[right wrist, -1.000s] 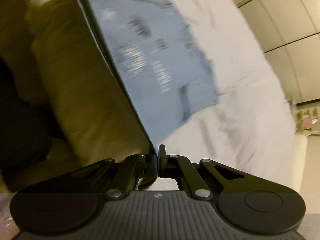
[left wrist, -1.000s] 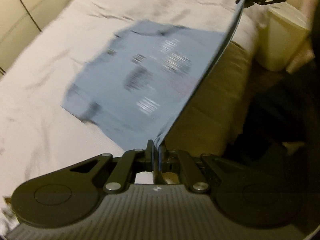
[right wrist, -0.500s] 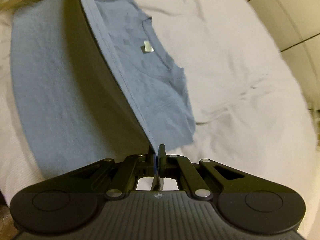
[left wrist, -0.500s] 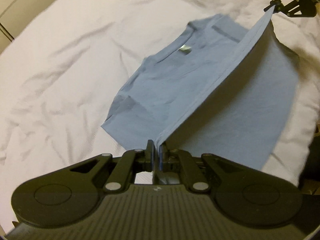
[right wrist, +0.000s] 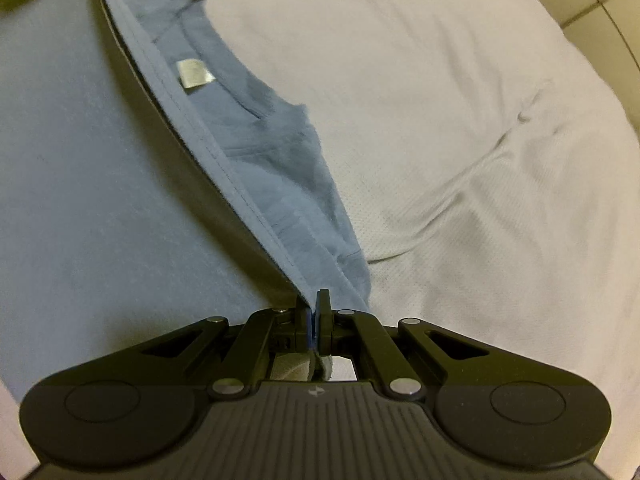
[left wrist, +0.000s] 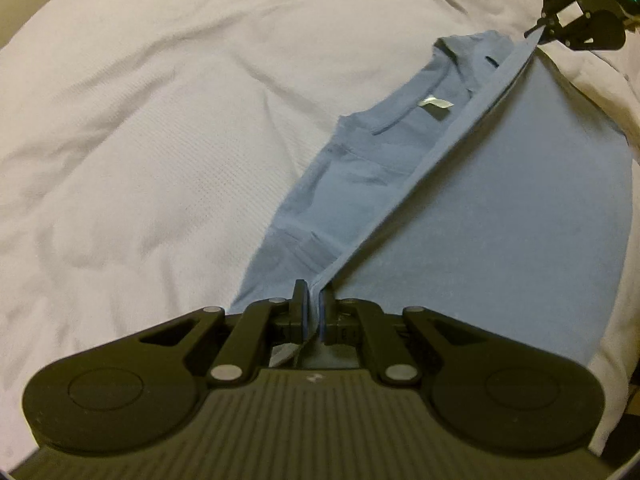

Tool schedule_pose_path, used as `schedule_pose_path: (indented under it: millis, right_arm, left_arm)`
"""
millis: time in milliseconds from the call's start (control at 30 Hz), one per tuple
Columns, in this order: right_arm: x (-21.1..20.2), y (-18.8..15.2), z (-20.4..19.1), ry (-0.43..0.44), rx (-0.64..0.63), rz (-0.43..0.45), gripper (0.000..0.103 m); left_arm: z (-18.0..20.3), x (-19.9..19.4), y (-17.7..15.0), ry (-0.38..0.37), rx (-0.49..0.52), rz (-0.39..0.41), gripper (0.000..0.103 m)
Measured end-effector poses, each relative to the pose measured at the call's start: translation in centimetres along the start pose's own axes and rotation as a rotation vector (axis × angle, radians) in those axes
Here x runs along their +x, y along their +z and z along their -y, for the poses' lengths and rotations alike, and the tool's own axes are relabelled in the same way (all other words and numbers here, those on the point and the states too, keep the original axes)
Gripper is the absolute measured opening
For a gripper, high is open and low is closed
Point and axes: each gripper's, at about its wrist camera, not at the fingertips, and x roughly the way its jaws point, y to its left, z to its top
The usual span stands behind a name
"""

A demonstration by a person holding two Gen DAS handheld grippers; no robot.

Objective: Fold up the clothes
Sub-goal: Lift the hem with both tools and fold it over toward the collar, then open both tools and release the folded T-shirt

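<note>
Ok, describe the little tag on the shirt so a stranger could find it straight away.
Start at the white bedspread, where a blue T-shirt lies half folded, its hem held taut between the two claws. Follow that hem towards the neckline. Beside it lies the label, a small silvery-grey rectangle, the only pale, shiny patch on the plain blue cloth.
</note>
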Motion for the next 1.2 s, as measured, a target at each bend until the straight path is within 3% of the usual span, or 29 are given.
schedule_pose_path:
  millis: [167,200,233,300,400,667,1000,1200]
  right_arm:
    - [2.6,0.5,0.7,0.021,0.043,-0.025,0.000]
    - [3.1,0.4,0.9,0.026,0.060,-0.028,0.000]
    - [3.4,0.2,1.3,0.038,0.096,-0.020,0.000]
    - [3.9,-0.2,2.4,0.065,0.200,0.004,0.006]
    - [3.5,-1.4,4.2,0.076,0.378,0.063,0.024]
    - [1.3,-5.3,5.0,0.129,0.674,0.161,0.029]
    - [1.4,-7.9,3.8,0.167,0.835,0.174,0.039]
    - [1.6,-8.2,4.5,0.168,0.898,0.217,0.039]
  left_arm:
    - [-1.2,2.5,-0.1,-0.015,-0.014,-0.026,0.006]
    - [-1.5,2.8,-0.3,-0.007,-0.035,-0.024,0.011]
    - [-1.8,3.0,-0.5,0.004,-0.067,-0.017,0.022]
    - [-3.0,2.5,-1.4,0.015,-0.189,0.026,0.030]
    - [-4.6,1.0,-3.1,0.013,-0.367,0.099,0.031]
    - [-4.8,-2.5,-8.2,0.008,-0.610,0.203,0.033]
    - [-3.0,-0.1,-7.4,0.015,-0.566,0.158,0.031]
    - [-2.3,0.8,-6.5,0.031,-0.519,0.155,0.002]
